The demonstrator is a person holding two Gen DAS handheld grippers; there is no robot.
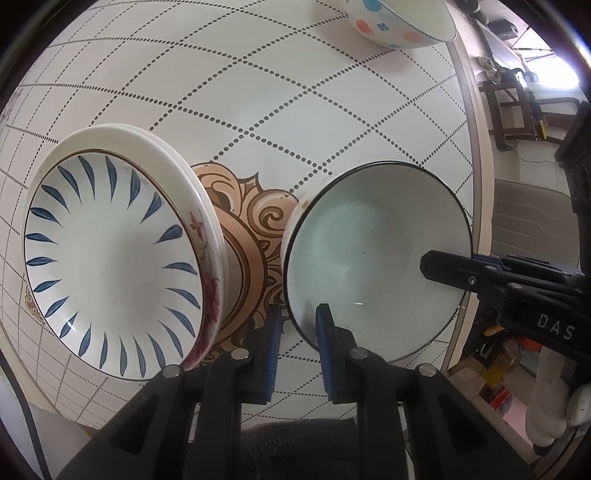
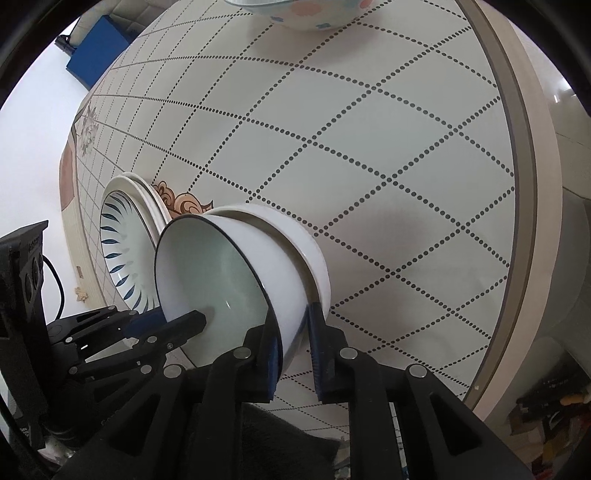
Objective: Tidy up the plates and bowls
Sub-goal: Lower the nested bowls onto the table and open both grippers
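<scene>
Left: stack of plates [image 1: 110, 258], blue-leaf plate on top, flat on patterned table [image 1: 332, 92], face up.

Centre-right, just beside stack: black-rimmed bowl [image 1: 373, 258] nested in white bowl [image 2: 314, 247], mouth up, axis vertical, no long side.

Your left gripper [image 1: 299, 321] clamps bowl's near rim, one finger inside, one outside.

Your right gripper [image 2: 291, 332] straddles opposite rim; gap shows at outer pad, so grip looks released.

Advice: seat bowl level before left lets go; withdraw straight up.

Far edge: flower-dotted bowl [image 1: 399, 22], well apart.
</scene>
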